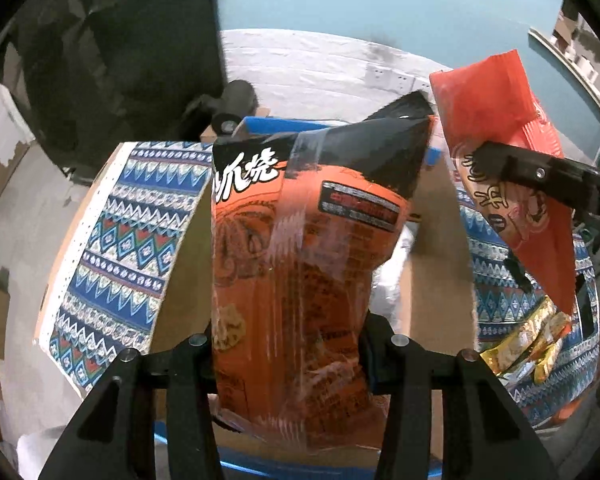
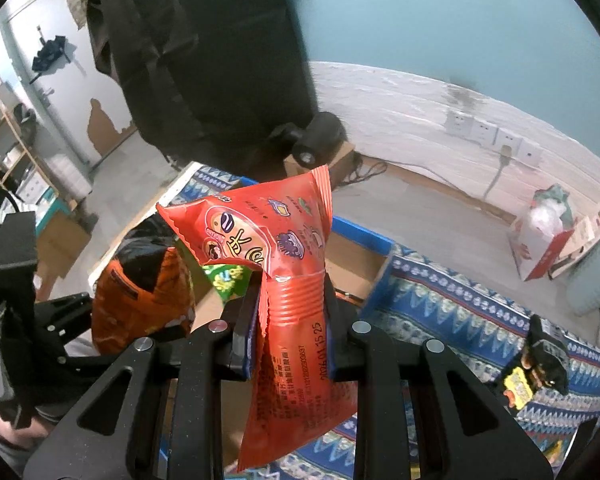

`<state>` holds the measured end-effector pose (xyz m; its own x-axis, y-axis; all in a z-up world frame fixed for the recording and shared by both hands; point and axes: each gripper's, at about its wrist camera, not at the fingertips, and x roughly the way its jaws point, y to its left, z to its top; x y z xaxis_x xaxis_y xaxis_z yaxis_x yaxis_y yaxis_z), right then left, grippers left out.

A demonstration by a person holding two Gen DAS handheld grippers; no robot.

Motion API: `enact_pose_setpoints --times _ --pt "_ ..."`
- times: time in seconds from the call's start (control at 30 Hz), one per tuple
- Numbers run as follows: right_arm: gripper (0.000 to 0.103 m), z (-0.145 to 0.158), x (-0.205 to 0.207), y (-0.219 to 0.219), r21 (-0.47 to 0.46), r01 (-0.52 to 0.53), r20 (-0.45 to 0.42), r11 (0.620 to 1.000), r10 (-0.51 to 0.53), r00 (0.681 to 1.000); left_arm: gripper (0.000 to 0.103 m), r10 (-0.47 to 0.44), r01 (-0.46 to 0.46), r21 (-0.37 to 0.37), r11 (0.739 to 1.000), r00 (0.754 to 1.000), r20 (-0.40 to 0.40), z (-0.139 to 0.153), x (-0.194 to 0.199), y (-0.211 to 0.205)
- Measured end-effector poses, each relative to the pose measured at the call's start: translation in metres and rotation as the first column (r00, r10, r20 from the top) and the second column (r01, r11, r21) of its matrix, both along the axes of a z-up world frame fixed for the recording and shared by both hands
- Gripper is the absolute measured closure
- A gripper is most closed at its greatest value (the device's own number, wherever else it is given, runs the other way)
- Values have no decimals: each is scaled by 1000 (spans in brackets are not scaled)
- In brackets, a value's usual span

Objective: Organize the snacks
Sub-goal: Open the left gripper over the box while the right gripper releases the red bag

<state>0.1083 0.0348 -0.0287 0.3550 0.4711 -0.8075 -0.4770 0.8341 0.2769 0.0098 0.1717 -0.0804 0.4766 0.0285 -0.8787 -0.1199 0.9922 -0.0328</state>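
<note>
My left gripper (image 1: 288, 344) is shut on an orange-and-black snack bag (image 1: 300, 248), held upright above a cardboard box with blue edges (image 1: 260, 124). The same bag (image 2: 140, 292) and my left gripper (image 2: 60, 320) show at the left of the right wrist view. My right gripper (image 2: 290, 320) is shut on a red snack bag (image 2: 284, 264), held up above the box (image 2: 364, 236). That red bag (image 1: 504, 152) and my right gripper (image 1: 536, 176) show at the right of the left wrist view. A green packet (image 2: 226, 278) lies in the box.
A blue patterned cloth (image 1: 128, 232) covers the table. A yellow snack pack (image 1: 528, 344) lies on it at the right. A black office chair (image 2: 204, 64) stands behind the table. A dark packet with a yellow label (image 2: 536, 368) lies on the cloth (image 2: 460, 304).
</note>
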Motion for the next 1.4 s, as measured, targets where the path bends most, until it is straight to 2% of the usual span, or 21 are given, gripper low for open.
enact_pose_setpoints --times 0.17,0.23,0.3,0.83,0.9,0.97,1.1,1.23,1.3,1.4 --pt "80 -6 -1 16 2 -26 -16 1000 26 1000 42 33 -33 30 999 999 -15 -1 -2 11" --pt "80 -9 -1 22 1 -35 -23 999 35 999 32 48 -48 57 997 999 2 3 -4 14" --pt "80 -11 -1 26 -3 -44 -25 999 44 999 28 62 -63 77 995 998 17 8 -7 17" --pt "78 -32 -2 49 -37 -84 -63 996 82 995 28 76 -80 95 992 996 40 21 -13 27" --pt "74 -32 -1 50 -42 -83 -62 996 80 995 28 73 -76 92 993 997 39 21 -13 27" --pt "73 -32 -1 50 -44 -79 -57 996 76 995 28 70 -73 93 993 997 41 22 -13 25" --pt "52 -25 -3 47 -36 -60 -37 998 59 998 28 64 -68 92 993 997 44 24 -13 22" --pt "49 -19 -4 39 -27 -46 -33 999 45 998 28 51 -55 92 994 997 50 27 -14 16" --pt "44 -14 -6 30 -30 -32 -28 999 31 999 28 41 -45 86 995 998 53 28 -14 11" --pt "43 -11 -9 20 -36 -20 -28 999 19 999 28 20 -24 73 997 998 54 29 -13 3"
